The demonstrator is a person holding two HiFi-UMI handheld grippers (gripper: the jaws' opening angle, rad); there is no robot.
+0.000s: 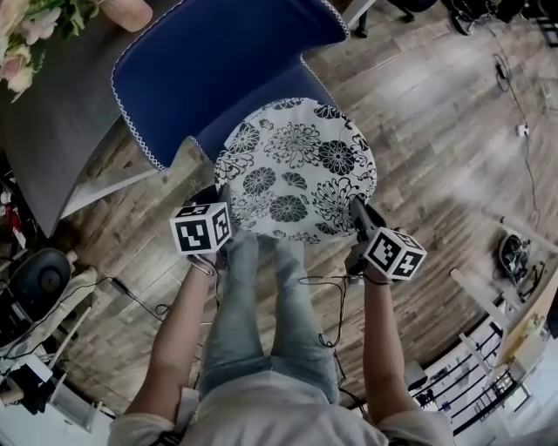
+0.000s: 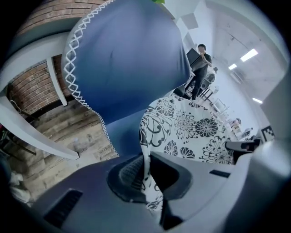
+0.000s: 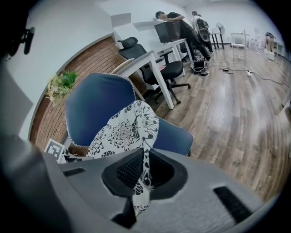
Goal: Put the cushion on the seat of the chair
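A round white cushion (image 1: pixel 296 170) with black flower print hangs spread over the seat of a blue chair (image 1: pixel 218 61) with white stitched trim. My left gripper (image 1: pixel 222 202) is shut on the cushion's near-left edge (image 2: pixel 146 150). My right gripper (image 1: pixel 356 209) is shut on its near-right edge (image 3: pixel 146 157). In the right gripper view the cushion (image 3: pixel 122 132) drapes against the blue chair back (image 3: pixel 97 107), with the seat edge (image 3: pixel 175 134) showing beyond it. The seat under the cushion is mostly hidden in the head view.
A dark table (image 1: pixel 52 113) with flowers (image 1: pixel 35 26) stands left of the chair. Cables (image 1: pixel 323 296) trail over the wood floor near my legs. White desks and a black office chair (image 3: pixel 159 68) stand behind, with a person (image 2: pixel 200 68) farther off.
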